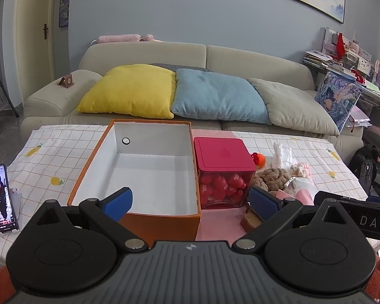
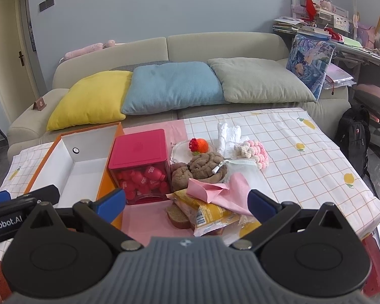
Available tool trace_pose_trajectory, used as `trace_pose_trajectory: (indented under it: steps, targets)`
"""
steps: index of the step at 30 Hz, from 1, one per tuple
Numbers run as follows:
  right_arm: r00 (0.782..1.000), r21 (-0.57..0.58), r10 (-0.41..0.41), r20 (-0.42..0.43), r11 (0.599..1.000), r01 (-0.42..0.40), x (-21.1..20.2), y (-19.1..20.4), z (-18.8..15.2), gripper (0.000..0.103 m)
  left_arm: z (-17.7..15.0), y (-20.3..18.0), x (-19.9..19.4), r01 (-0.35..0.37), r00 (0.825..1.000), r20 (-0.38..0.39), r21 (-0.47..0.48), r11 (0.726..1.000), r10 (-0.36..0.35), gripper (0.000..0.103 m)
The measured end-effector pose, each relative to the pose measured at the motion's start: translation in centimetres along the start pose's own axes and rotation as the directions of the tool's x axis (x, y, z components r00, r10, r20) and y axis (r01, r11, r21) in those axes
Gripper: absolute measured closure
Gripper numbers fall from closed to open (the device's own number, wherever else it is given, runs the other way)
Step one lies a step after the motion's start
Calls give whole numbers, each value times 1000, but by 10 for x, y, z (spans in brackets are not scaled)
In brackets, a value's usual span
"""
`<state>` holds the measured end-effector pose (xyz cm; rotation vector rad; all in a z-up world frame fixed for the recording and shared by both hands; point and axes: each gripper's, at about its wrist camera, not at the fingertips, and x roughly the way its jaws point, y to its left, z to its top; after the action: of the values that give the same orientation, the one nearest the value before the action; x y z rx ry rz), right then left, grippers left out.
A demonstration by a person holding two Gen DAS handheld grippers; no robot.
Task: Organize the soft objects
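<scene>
An empty orange box (image 1: 149, 172) (image 2: 73, 167) with a white inside stands on the table at the left. To its right lies a pile of soft things: a brown knitted piece (image 2: 202, 168), a pink cloth (image 2: 215, 192), a pink and cream crochet piece (image 2: 253, 152), an orange crochet fruit (image 2: 201, 144), white cloth (image 2: 228, 134) and a yellow wrapped bread packet (image 2: 205, 212). My left gripper (image 1: 190, 202) is open and empty over the box's near edge. My right gripper (image 2: 187, 202) is open and empty just before the packet and pink cloth.
A clear container with a red lid (image 1: 223, 172) (image 2: 141, 164), holding red items, stands between box and pile. A phone (image 1: 1, 197) stands at the table's left edge. A sofa with yellow (image 1: 129, 91), blue and grey cushions lies behind the table.
</scene>
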<state>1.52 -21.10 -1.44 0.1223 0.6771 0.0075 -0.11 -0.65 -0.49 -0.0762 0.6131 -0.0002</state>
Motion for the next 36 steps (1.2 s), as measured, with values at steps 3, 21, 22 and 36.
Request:
trace_pose_trajectory:
  steps: [3,21,22,36]
  targets:
    - [1000,2,-1,-2,1000,1,0,0,0,3,0,0,0,0,1000,-4,-2,1000,0,0]
    - [1000,2,-5,-8,1000,5,3,-1,-2,3,0,-1,1,9,1000,-15,4,1000,-9,0]
    - [1000,2,-6,-11,1000,6,3,-1,-2,3,0,-1,1,11,1000,-16,3,1000,-10,0]
    - [999,13,-12,-44,1000,12,8,-3,-1,3,1,-5,1,26,999,-30,13,1000,-25,0]
